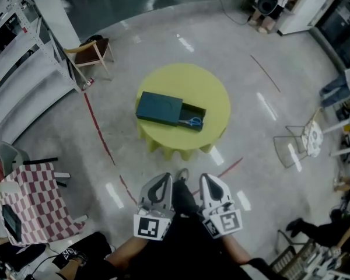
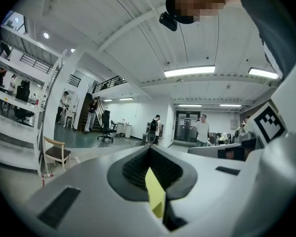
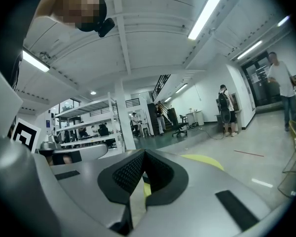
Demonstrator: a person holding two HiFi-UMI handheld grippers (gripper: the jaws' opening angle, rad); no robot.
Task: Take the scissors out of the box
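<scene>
Left tool: we find the jaws closed, pads meeting at the tip, with nothing between them. In the left gripper view only a strip of yellow shows through the slit behind the pads.

Right tool: jaws likewise closed and empty, as the right gripper view confirms.

Both tools sit side by side at the bottom of the head view, near each other but not touching. Each points towards the table, and each marker cube faces the camera. Neither tool touches any object. Both are well short of the table, over bare floor.

The table is round, covered in yellow, and stands ahead of the tools. Its edge also shows in the right gripper view.

The box is dark teal and lies flat on the table, left of centre. Its tray is slid out to the right and is open on top.

The scissors, which have blue handles, lie inside that tray, at its near side. They have not been removed.

Surroundings:
- a wooden chair beyond the table to the left
- a red line on the floor
- a checked cloth at the left edge
- a wire chair to the right
- several people standing far off in the room
</scene>
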